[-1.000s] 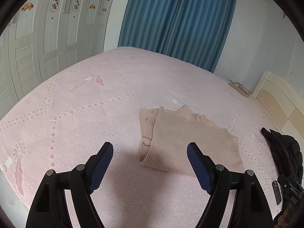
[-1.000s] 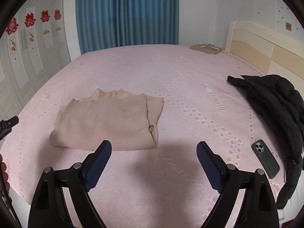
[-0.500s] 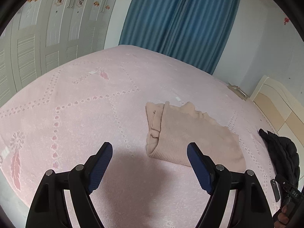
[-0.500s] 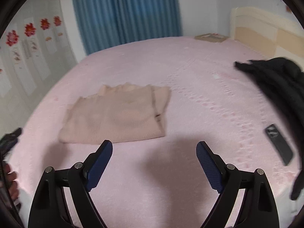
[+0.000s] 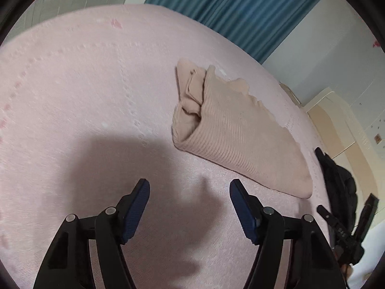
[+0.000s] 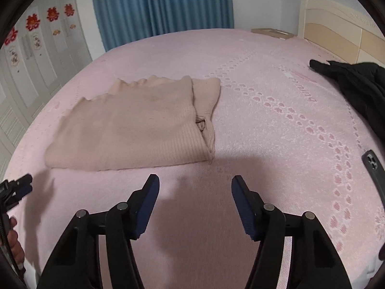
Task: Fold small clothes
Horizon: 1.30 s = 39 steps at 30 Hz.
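a wide bed covered with a pink bedspread (image 6: pixel 276 130) with rows of small printed marks fills both views; behind it hang blue pleated curtains (image 6: pixel 161 4), with white wardrobe doors (image 6: pixel 31 72) carrying red paper decorations at the left and a cream headboard (image 6: pixel 336 36) at the right. a black padded jacket (image 6: pixel 356 89) and a dark phone (image 6: pixel 374 171) lie near the bed's right side. the folded beige ribbed knit sweater (image 6: pixel 134 125) lies flat on the bedspread, beyond both tools. compared with a second ago, both views sit lower and closer to the sweater. the left gripper (image 5: pixel 190 190) and the right gripper (image 6: pixel 195 187) are closing, with nothing between the blue pads.
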Tool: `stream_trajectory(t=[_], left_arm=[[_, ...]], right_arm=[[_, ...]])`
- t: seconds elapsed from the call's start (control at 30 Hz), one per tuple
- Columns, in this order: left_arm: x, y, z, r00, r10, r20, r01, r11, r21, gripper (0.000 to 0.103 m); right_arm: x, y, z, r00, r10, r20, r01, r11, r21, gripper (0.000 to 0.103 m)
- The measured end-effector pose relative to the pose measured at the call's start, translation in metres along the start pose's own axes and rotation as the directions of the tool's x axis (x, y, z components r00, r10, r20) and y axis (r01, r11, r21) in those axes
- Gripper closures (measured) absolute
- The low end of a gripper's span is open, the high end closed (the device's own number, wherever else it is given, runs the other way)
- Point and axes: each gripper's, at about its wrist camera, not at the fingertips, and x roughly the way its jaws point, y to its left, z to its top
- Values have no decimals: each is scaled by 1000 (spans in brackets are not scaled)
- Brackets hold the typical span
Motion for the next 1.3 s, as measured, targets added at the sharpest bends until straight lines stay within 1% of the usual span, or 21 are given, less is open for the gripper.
stream_trajectory(t=[0.07,0.1,0.2,0.3,0.43,0.5,0.53,0.57,0.6,0.63,0.67,0.7,0.77,0.87,1.0,1.1,1.2,1.3], left_arm=[[16,2,5,999,-42,-22,41,999,-25,37],[20,2,7,998,-56,-17,55,998,-32,36],[39,2,19,993,-114,-23,112,991,-72,34],[53,0,31,992,-127,-17,125,987,-101,34],[66,-2,45,992,-123,-18,120,985,-126,36],[72,-5,50,995,-100,-18,97,987,-129,50],[75,-6,52,996,-85,-21,81,988,-129,64],[77,-4,53,996,-83,-23,80,987,-138,72],[78,-2,54,994,-103,-26,97,983,-154,78],[79,2,53,990,-138,-35,129,975,-181,85],[76,5,53,988,-152,-32,143,970,-195,89],[73,6,52,987,-157,-22,150,968,-201,90],[62,7,48,987,-160,-8,156,970,-184,91],[45,0,40,991,-136,-5,134,981,-139,91],[18,-3,20,993,-116,-15,114,988,-106,91],[-6,-2,-5,996,-86,-27,85,995,-55,91],[-29,3,-31,996,-77,-36,75,996,-46,91],[-49,7,-53,997,-64,-35,63,998,-17,91]], right_arm=[[15,-8,3,998,58,-31,-56,997,52,42],[24,-12,5,994,96,-55,-90,992,88,42],[42,-20,7,983,161,-91,-145,977,158,42],[57,-22,11,975,202,-96,-180,964,197,42],[74,-22,23,971,227,-68,-205,949,238,40],[81,-24,28,969,240,-58,-216,939,269,40],[85,-24,32,967,249,-51,-225,933,280,43],[89,-24,35,967,249,-47,-226,932,283,58],[93,-24,38,967,249,-49,-226,933,280,69],[97,-24,40,961,270,-63,-243,929,279,91],[101,-25,41,951,301,-74,-269,920,286,92],[101,-27,41,948,311,-66,-278,912,301,92],[95,-28,41,945,324,-43,-297,907,299,94],[74,-27,37,940,342,-13,-324,900,290,94],[53,-31,25,934,355,-24,-333,896,293,94],[33,-37,8,933,358,-39,-334,902,274,94],[11,-46,-15,925,377,-56,-349,897,270,94],[-13,-48,-37,927,370,-59,-347,906,241,94]])
